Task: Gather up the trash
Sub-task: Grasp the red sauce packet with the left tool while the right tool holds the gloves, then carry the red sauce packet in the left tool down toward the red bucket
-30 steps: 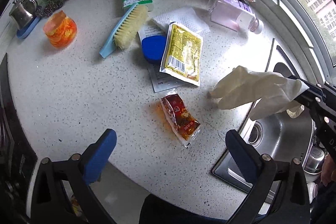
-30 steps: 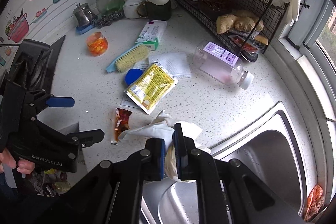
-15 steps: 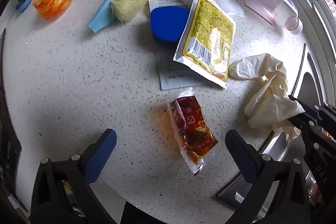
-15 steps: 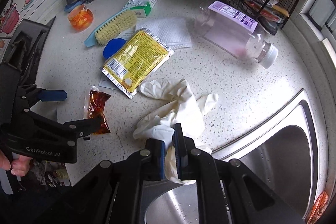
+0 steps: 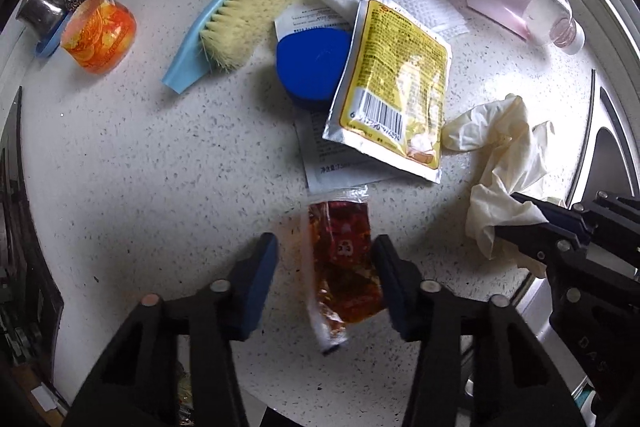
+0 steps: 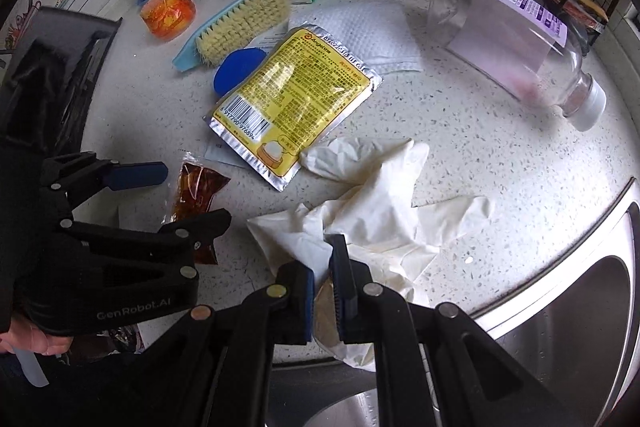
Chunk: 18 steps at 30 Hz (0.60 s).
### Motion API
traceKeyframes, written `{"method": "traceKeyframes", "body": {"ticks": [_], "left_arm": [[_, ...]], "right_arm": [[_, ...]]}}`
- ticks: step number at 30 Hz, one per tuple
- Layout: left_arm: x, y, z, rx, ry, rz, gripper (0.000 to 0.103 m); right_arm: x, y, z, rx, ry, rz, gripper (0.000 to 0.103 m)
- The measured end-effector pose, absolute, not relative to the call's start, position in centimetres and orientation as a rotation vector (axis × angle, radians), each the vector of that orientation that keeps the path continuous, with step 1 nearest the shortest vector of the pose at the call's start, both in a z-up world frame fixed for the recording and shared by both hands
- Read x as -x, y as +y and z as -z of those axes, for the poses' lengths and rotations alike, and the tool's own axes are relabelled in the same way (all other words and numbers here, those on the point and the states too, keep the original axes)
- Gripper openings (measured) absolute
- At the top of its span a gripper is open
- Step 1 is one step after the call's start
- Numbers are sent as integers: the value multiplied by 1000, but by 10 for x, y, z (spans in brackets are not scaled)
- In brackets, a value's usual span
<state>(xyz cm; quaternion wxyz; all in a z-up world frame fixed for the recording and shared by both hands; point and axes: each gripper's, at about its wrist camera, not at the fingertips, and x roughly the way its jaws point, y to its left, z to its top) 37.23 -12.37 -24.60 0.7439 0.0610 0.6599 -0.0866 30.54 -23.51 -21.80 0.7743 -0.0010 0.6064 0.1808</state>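
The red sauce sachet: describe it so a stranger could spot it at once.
On the speckled white counter, find the big yellow foil packet near the middle. Just below it, toward the counter's near edge, lies the red sauce sachet, between the left gripper fingers as they close. It alone is small, see-through and filled with oily red-brown sauce.

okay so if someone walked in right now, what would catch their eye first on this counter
Likely the red sauce packet at the counter's near edge, between the closing jaws of the left gripper. Beside it, the right gripper pinches a crumpled white glove by the sink. Behind lies a yellow pouch.
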Motion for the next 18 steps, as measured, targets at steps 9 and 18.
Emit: {"method": "traceKeyframes", "body": {"ticks": [9,18], "left_arm": [[-352,-127,235,-94,1458,304,15],[-310,-108,188,-71,1359,396,15]], "right_arm": [[-292,-235,212,3,1313,-379,7],[-266,-217,183,17,1258,-365,7]]}}
